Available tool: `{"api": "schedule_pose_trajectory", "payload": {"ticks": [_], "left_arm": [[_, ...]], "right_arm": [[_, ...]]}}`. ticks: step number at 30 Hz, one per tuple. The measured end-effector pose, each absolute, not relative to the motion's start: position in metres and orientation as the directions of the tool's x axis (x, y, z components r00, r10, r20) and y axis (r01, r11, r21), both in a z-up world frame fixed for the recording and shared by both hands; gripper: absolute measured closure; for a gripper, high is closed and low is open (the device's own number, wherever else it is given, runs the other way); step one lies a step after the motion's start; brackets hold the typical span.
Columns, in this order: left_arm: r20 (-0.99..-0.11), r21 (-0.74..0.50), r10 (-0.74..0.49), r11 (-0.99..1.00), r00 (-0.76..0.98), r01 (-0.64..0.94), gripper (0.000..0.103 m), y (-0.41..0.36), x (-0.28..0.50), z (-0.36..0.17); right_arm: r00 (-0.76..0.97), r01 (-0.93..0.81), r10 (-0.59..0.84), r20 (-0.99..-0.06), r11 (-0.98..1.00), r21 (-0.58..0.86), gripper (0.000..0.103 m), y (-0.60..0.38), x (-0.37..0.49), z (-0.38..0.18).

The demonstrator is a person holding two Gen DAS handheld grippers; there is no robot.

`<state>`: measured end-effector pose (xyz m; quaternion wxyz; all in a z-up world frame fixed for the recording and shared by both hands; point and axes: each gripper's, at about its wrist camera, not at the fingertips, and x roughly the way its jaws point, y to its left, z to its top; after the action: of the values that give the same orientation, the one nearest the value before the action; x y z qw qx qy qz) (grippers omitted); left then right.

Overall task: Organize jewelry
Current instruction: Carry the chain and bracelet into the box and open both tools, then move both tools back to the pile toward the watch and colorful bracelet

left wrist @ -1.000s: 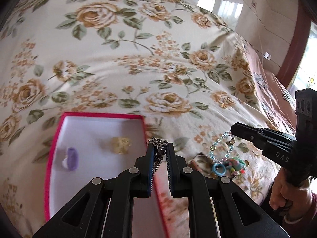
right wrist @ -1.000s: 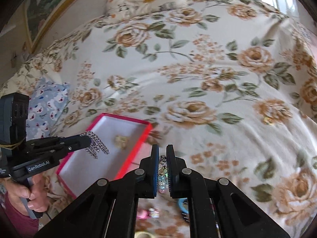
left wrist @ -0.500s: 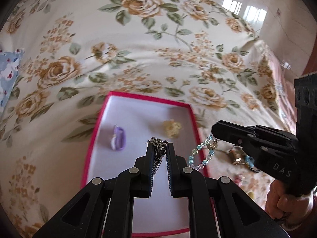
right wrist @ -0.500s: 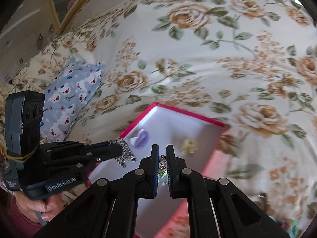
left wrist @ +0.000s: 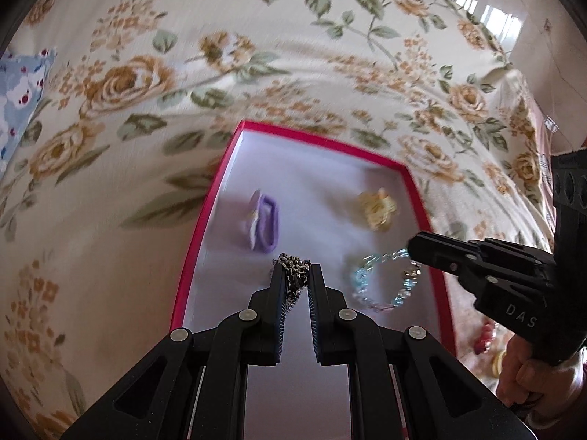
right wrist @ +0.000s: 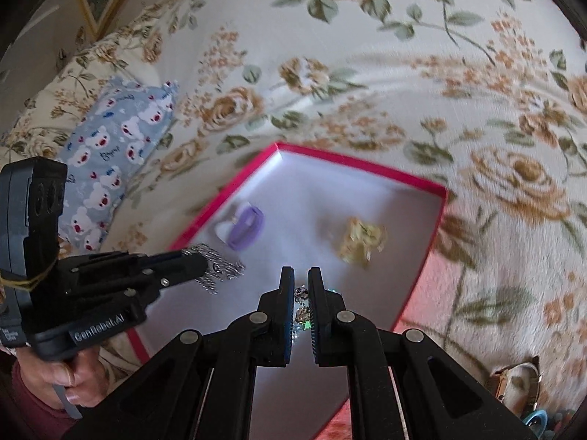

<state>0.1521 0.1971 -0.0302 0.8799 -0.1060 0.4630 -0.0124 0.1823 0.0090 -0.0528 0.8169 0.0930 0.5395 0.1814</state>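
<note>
A red-rimmed box [left wrist: 205, 220] with a white floor lies on the floral bedspread; it also shows in the right wrist view [right wrist: 436, 234]. In it lie a purple ring [left wrist: 266, 222] [right wrist: 246, 228] and a yellow flower piece [left wrist: 378, 207] [right wrist: 361, 240]. My left gripper [left wrist: 295, 269] is shut on a silver chain [left wrist: 293, 275] and holds it over the box; the chain hangs from it in the right wrist view [right wrist: 216, 269]. My right gripper [right wrist: 301, 275] is shut on a clear-and-blue bead bracelet [left wrist: 385, 282] [right wrist: 301, 308], also over the box.
A blue bear-print pillow [right wrist: 117, 157] lies left of the box. A gold watch [right wrist: 513, 385] and more small jewelry [right wrist: 535, 421] lie on the bedspread at the right, near the right hand [left wrist: 521, 374].
Both grippers have moved left over the box with their loads. The bracelet now hangs inside the box's rim, and the chain sits lower over the white floor.
</note>
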Motion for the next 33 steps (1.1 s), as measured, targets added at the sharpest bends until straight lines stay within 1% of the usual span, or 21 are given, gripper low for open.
{"api": "schedule_pose_trajectory", "payload": {"ticks": [9, 20, 23, 25, 28, 29, 30, 31, 32, 33], "left_arm": [[-0.837, -0.178, -0.091, 0.978, 0.540, -0.110, 0.093, 0.204, 0.168, -0.054], [-0.847, -0.163, -0.071, 0.978, 0.528, -0.131, 0.091, 0.203, 0.176, -0.061], [-0.847, -0.167, -0.073, 0.977, 0.527, -0.135, 0.085, 0.202, 0.174, -0.061], [-0.846, -0.158, -0.065, 0.978, 0.529, -0.134, 0.083, 0.201, 0.172, -0.059], [-0.843, -0.149, -0.059, 0.981, 0.534, -0.127, 0.080, 0.199, 0.169, -0.056], [-0.842, -0.150, -0.059, 0.980, 0.536, -0.128, 0.076, 0.199, 0.167, -0.054], [-0.840, -0.153, -0.059, 0.980, 0.540, -0.130, 0.069, 0.199, 0.165, -0.053], [-0.835, -0.157, -0.059, 0.979, 0.546, -0.134, 0.065, 0.199, 0.163, -0.050], [-0.830, -0.160, -0.058, 0.977, 0.554, -0.138, 0.057, 0.200, 0.160, -0.048], [-0.825, -0.161, -0.056, 0.977, 0.562, -0.139, 0.054, 0.200, 0.157, -0.045]], "right_arm": [[0.300, -0.184, 0.354, -0.886, 0.932, 0.311, 0.096, 0.006, 0.183, -0.081], [0.271, -0.206, 0.324, -0.907, 0.939, 0.274, 0.095, 0.014, 0.185, -0.090], [0.270, -0.211, 0.314, -0.910, 0.942, 0.262, 0.094, 0.016, 0.185, -0.090], [0.271, -0.208, 0.318, -0.909, 0.941, 0.267, 0.092, 0.016, 0.185, -0.090], [0.274, -0.197, 0.333, -0.902, 0.938, 0.287, 0.086, 0.014, 0.184, -0.088], [0.278, -0.194, 0.335, -0.900, 0.938, 0.288, 0.081, 0.013, 0.184, -0.087], [0.285, -0.192, 0.339, -0.897, 0.937, 0.293, 0.074, 0.012, 0.183, -0.084], [0.296, -0.190, 0.349, -0.889, 0.934, 0.303, 0.072, 0.009, 0.181, -0.080], [0.305, -0.186, 0.352, -0.885, 0.933, 0.307, 0.070, 0.008, 0.180, -0.076], [0.310, -0.185, 0.355, -0.882, 0.932, 0.311, 0.068, 0.007, 0.179, -0.073]]}}
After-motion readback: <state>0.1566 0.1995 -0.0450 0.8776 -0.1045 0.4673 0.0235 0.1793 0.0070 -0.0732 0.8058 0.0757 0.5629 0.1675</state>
